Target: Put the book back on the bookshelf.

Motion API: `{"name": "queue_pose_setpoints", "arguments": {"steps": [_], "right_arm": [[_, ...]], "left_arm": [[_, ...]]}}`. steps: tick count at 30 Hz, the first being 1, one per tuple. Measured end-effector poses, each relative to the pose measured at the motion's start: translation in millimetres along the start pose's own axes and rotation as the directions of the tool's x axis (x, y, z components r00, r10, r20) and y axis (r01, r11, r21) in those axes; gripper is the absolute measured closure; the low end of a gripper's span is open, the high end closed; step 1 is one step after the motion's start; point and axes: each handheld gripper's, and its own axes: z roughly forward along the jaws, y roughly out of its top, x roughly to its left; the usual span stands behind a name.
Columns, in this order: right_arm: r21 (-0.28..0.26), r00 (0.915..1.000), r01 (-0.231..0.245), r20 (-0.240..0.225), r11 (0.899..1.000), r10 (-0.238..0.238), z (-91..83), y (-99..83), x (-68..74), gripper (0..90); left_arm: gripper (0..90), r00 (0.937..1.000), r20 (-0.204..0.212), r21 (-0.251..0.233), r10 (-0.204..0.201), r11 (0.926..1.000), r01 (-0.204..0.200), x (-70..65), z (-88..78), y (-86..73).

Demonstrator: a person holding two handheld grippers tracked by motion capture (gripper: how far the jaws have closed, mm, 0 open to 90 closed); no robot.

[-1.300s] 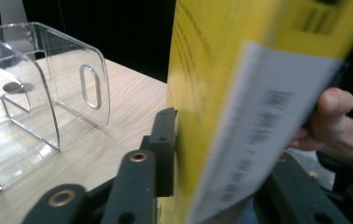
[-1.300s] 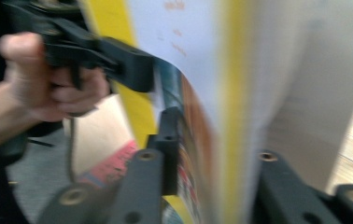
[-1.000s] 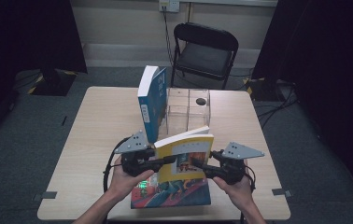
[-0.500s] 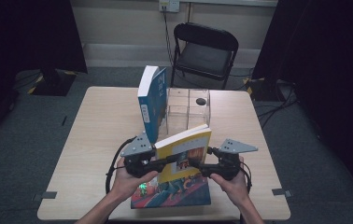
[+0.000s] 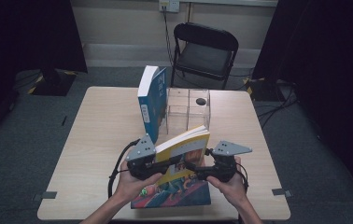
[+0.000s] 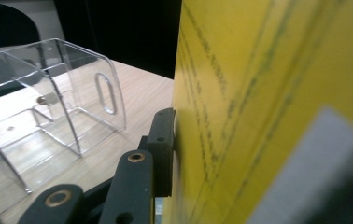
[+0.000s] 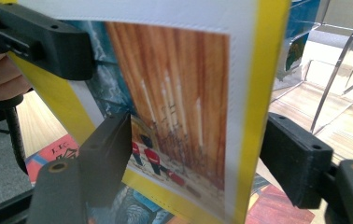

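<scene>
A yellow book [image 5: 186,149] is held tilted above the table's near edge, spine toward me. My left gripper [image 5: 167,163] is shut on its left side; one pad [image 6: 163,140] presses flat on the yellow cover [image 6: 268,93], though the jaws have just eased a touch. My right gripper [image 5: 192,168] sits at the book's right side. Its jaws have just been opening and now stand apart around the picture cover [image 7: 179,84], open [image 7: 193,158], with a small gap at the right pad [image 7: 291,158].
A blue book [image 5: 152,100] stands upright mid-table beside a clear acrylic holder [image 5: 188,109], also ahead of both grippers [image 6: 48,107] [image 7: 333,74]. A colourful book [image 5: 174,193] lies flat under my hands. A black chair [image 5: 205,51] stands beyond the table [image 5: 95,140].
The right gripper's jaws have spread away from the yellow book. The left gripper still holds the book, which has hardly moved. Both hands stayed in place.
</scene>
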Motion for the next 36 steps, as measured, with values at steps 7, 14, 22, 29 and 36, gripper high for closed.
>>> {"name": "queue_pose_setpoints", "arguments": {"steps": [7, 14, 22, 29, 36], "right_arm": [[-0.005, 1.0, -0.002, 0.002, 1.0, 0.002, -0.3, -0.9, -2.0, 30.9], [0.007, 0.9992, -0.031, -0.026, 1.0, 0.031, 1.8, -5.1, -8.4, 31.9], [0.074, 0.9962, -0.087, 0.004, 0.993, 0.087, -1.1, -16.2, -23.8, 25.6], [0.081, 0.99, -0.13, 0.066, 0.988, 0.125, -18.0, -30.3, -33.2, 23.3], [0.102, 0.965, -0.205, 0.187, 0.973, 0.183, -52.6, -65.0, -52.5, 22.6]], "left_arm": [[71.8, 0.9998, -0.022, -0.001, -0.004, 1.0, 0.004, -1.1, 3.6, -5.1], [75.5, 0.9975, -0.071, -0.006, 0.002, 1.0, -0.002, -1.2, 2.9, -6.1], [75.6, 0.9917, -0.063, -0.022, -0.112, 0.9936, 0.111, 13.3, -3.6, -7.9], [75.7, 0.9811, -0.087, -0.028, -0.173, 0.9849, 0.171, 22.8, -11.2, -10.1], [75.8, 0.9647, -0.149, -0.062, -0.217, 0.9757, 0.21, 36.0, -25.0, -12.8]]}}
